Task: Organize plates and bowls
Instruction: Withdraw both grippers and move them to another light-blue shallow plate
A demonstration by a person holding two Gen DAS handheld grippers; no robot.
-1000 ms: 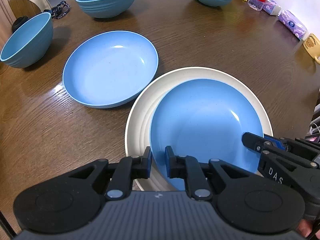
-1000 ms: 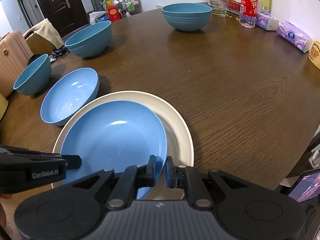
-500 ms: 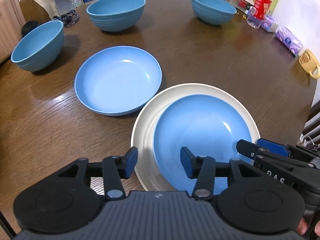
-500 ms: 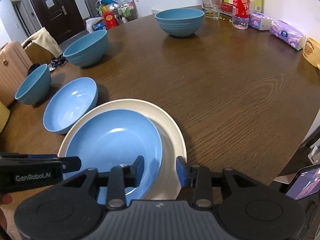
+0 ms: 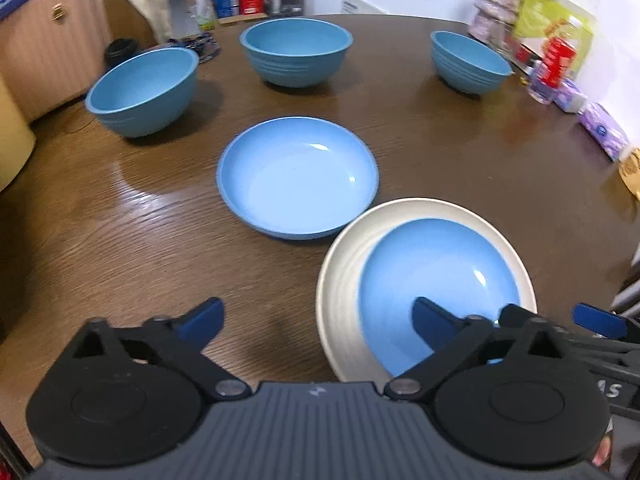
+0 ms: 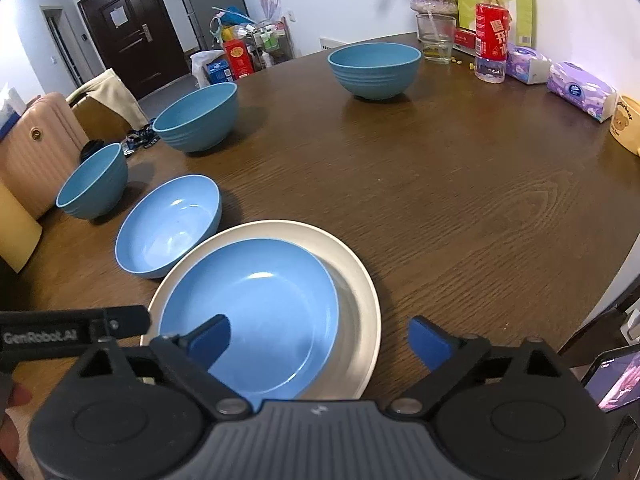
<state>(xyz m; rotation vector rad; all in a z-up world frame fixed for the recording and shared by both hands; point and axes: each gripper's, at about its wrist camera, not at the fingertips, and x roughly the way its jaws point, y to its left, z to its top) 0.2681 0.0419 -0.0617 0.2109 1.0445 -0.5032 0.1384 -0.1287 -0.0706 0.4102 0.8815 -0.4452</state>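
Observation:
A light blue plate (image 5: 436, 276) (image 6: 256, 308) rests inside a larger cream plate (image 5: 340, 280) (image 6: 356, 280) near the table's front edge. Beside it lies a second light blue plate (image 5: 296, 176) (image 6: 168, 224). Three deeper teal bowls (image 5: 144, 88) (image 5: 296, 52) (image 5: 470, 60) stand farther back. My left gripper (image 5: 316, 322) hangs above the cream plate's left rim, jaws opening wide, nothing between them. My right gripper (image 6: 320, 338) hovers over the stack's near right side, jaws opening too, pads off the plates.
On the brown wooden table (image 6: 460, 200), a red-labelled bottle (image 6: 491, 36), a glass (image 6: 436, 38), tissue packs (image 6: 580, 90) and a yellow mug (image 6: 626, 124) line the right back edge. A pink suitcase (image 6: 36, 148) and a draped chair (image 6: 108, 100) stand left.
Both grippers let go of the blue plate's rim and opened from shut to wide. Both rose and drew back; the plate stays in the cream plate.

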